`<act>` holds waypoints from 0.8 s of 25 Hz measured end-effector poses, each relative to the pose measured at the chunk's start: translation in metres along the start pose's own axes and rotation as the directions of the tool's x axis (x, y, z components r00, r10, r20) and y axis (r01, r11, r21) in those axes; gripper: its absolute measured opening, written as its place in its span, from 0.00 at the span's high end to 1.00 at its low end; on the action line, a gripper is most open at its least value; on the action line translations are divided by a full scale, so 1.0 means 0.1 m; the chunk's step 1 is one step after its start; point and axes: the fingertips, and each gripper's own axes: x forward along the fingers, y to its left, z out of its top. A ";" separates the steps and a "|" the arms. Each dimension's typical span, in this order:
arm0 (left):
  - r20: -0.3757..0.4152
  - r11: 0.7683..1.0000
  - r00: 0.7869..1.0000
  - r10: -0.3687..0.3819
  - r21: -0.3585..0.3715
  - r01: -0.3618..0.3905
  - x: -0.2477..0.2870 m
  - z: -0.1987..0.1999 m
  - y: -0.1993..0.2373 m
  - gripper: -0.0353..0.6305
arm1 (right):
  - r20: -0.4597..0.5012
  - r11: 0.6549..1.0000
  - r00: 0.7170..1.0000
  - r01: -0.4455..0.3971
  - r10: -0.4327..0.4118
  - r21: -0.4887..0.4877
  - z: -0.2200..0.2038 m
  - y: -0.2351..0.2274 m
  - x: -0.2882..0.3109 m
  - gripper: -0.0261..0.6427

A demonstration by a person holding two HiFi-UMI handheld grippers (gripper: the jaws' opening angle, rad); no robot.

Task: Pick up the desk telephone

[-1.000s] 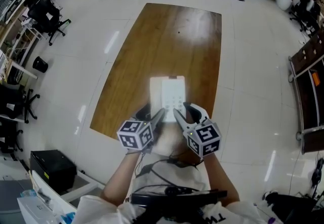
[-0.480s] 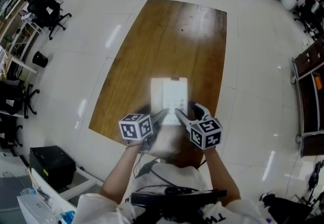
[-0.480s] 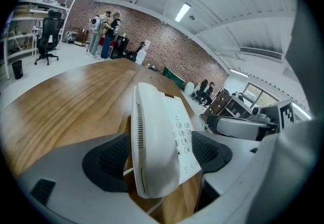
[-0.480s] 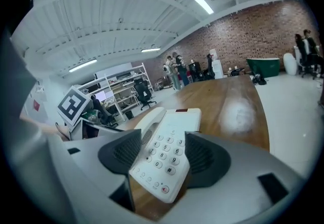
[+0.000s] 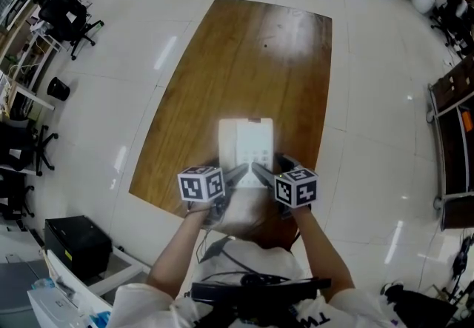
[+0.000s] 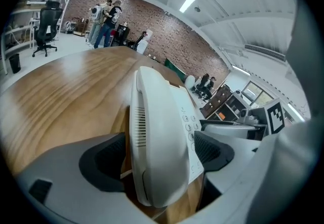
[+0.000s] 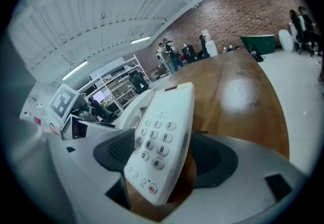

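Observation:
A white desk telephone (image 5: 248,143) lies on the wooden table (image 5: 244,52) close to its near edge, keypad up and handset on its left side. My left gripper (image 5: 228,171) straddles the handset (image 6: 157,142), whose near end sits between the dark pads (image 6: 106,160). Its jaws have just been opening and do not press on it. My right gripper (image 5: 270,169) straddles the keypad side (image 7: 162,142). Its jaws have also just been opening, and bare wood shows between the telephone and the right pad (image 7: 212,160). The two grippers sit side by side.
Black office chairs (image 5: 67,15) and shelving stand at the left, and a black box (image 5: 74,245) is on the floor near me. A dark cabinet (image 5: 452,126) lines the right wall. People (image 6: 104,23) stand far beyond the table's (image 6: 61,96) end.
Both grippers have sunk onto the telephone's near end and their jaws have spread wider. The telephone has stayed in place on the table.

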 end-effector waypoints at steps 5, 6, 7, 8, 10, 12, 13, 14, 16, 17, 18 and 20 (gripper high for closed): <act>-0.038 1.000 0.999 0.014 0.022 -0.013 0.05 -0.02 0.01 0.31 | -0.038 1.000 0.999 0.017 -0.016 0.024 -0.08 -0.08 0.12 0.43; -0.049 0.999 0.999 0.017 0.030 -0.016 0.06 -0.02 0.01 0.31 | -0.046 0.999 0.999 0.019 -0.018 0.028 -0.10 -0.09 0.15 0.43; -0.061 0.999 0.998 0.022 0.039 -0.019 0.08 -0.02 0.01 0.31 | -0.056 0.999 0.998 0.021 -0.020 0.026 -0.12 -0.08 0.17 0.43; -0.071 0.999 0.997 0.026 0.048 -0.023 0.09 -0.03 0.01 0.31 | -0.065 1.000 0.998 0.024 -0.023 0.019 -0.14 -0.08 0.19 0.43; -0.084 0.998 0.996 0.029 0.060 -0.024 0.10 -0.03 0.01 0.31 | -0.078 1.000 0.997 0.022 -0.022 0.010 -0.15 -0.06 0.22 0.44; -0.087 0.998 0.996 0.029 0.066 -0.023 0.10 -0.04 0.02 0.31 | -0.085 1.000 0.996 0.013 -0.012 0.008 -0.14 -0.05 0.22 0.44; -0.085 0.998 0.996 0.029 0.066 -0.023 0.11 -0.06 0.03 0.31 | -0.088 1.000 0.996 0.009 -0.008 0.006 -0.13 -0.05 0.22 0.44; -0.082 0.998 0.996 0.026 0.067 -0.021 0.11 -0.06 0.03 0.32 | -0.089 1.000 0.996 0.006 -0.006 0.002 -0.13 -0.05 0.22 0.44; -0.074 0.998 0.997 0.010 0.064 -0.005 0.12 -0.05 0.00 0.40 | -0.088 1.000 0.996 0.005 -0.005 -0.005 -0.12 -0.05 0.23 0.45; -0.069 0.998 0.998 0.004 0.060 0.000 0.13 -0.04 -0.02 0.40 | -0.087 1.000 0.996 0.004 -0.005 -0.008 -0.12 -0.06 0.24 0.45; -0.064 0.998 0.998 0.003 0.058 0.001 0.14 -0.04 -0.02 0.40 | -0.086 1.000 0.996 0.004 -0.005 -0.009 -0.12 -0.07 0.24 0.45; -0.055 0.998 0.998 0.007 0.057 -0.003 0.15 -0.04 -0.01 0.41 | -0.081 1.000 0.997 0.005 -0.006 -0.004 -0.11 -0.09 0.24 0.46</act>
